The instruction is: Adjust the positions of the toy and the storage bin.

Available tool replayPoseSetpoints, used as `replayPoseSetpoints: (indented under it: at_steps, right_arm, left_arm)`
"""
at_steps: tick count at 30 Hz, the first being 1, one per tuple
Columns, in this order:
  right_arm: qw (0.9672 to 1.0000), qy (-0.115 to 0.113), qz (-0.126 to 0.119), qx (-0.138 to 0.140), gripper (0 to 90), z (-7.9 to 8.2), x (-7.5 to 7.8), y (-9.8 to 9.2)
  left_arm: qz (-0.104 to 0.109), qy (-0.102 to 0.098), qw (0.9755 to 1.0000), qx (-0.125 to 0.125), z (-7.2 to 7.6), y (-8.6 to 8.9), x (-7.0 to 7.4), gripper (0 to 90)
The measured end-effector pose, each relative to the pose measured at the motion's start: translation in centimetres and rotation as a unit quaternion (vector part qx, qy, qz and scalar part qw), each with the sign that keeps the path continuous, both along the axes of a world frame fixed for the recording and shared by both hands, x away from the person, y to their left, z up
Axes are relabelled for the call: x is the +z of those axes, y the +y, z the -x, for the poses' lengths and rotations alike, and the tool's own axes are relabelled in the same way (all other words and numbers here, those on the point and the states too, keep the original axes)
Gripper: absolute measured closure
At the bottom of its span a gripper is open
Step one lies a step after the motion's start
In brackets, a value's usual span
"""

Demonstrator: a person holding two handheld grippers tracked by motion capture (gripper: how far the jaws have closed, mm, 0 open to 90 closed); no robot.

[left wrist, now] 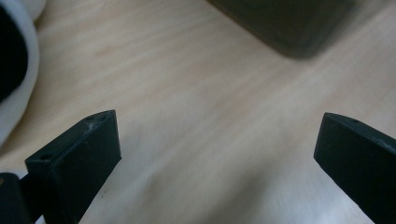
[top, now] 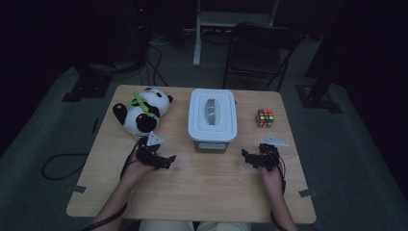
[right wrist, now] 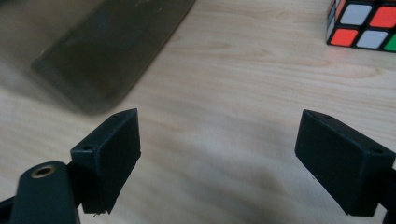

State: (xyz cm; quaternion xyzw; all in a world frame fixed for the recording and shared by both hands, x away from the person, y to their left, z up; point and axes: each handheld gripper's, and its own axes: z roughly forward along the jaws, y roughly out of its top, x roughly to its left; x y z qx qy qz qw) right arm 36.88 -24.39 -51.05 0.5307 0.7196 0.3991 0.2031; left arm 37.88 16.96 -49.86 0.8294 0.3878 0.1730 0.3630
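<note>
From above, one lidded box [top: 213, 120] is sitting mid-table between one panda [top: 142, 110] and one cube [top: 264, 118]; nothing is blocking it. The left gripper [left wrist: 217, 149] is hanging spread over bare wood. The right gripper [right wrist: 218, 161] is gaping too, box at its left.

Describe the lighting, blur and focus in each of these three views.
High view: dim overall, the room nearly black, the table lit evenly, the panda plush and cube sharp. Left gripper view: brighter, the wood grain smeared, the lidded box a dark blur. Right gripper view: jaws crisp, the box blurred, the cube fairly sharp.
</note>
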Motion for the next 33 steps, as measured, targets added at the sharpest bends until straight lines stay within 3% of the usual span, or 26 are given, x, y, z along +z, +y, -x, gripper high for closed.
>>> replayPoseSetpoints:
  at_steps: [6,9,12,14,16,19,24,27,33]
  right_arm:
    - [0.9998,-0.003,-0.016,-0.009,13.9,-1.6,-0.2,0.5]
    - [0.9993,-0.005,-0.034,-0.012,13.9,-2.3,-0.2,0.4]
    - [0.9993,-0.014,-0.031,-0.017,13.9,-3.1,-0.1,0.6]
    - [0.9991,-0.018,-0.032,-0.021,13.9,-3.7,-0.1,0.7]
    - [0.9989,-0.019,-0.036,-0.023,13.9,-4.2,-0.2,0.7]
    - [0.9987,-0.02,-0.038,-0.029,13.9,-4.9,-0.3,0.8]
    - [0.9984,-0.016,-0.05,-0.02,16.4,-6.4,-0.3,1.2]
    - [0.9976,-0.017,-0.062,-0.025,16.4,-6.9,-0.2,1.3]
    - [0.9967,-0.022,-0.065,-0.044,16.4,-8.0,-0.4,1.6]
  left_arm:
    - [0.018,-0.008,0.9998,0.008,-2.5,-1.7,0.1,1.1]
    - [0.013,-0.013,0.9996,0.023,-3.6,-2.3,0.2,1.1]
    - [0.008,-0.011,0.9992,0.036,-4.6,-2.8,0.2,1.1]
    - [-0.001,-0.018,0.9981,0.058,-5.3,-3.1,0.2,1.1]
    - [0.006,-0.017,0.9974,0.07,-6.1,-3.3,0.3,1.1]
    - [0.007,-0.016,0.9971,0.074,-6.5,-3.6,0.3,1.1]
    - [0.03,-0.023,0.9956,0.086,-8.3,-4.3,0.4,1.1]
    - [0.024,-0.028,0.9953,0.09,-9.0,-4.6,0.3,1.1]
    - [0.019,-0.014,0.9958,0.088,-10.1,-5.1,0.6,1.1]
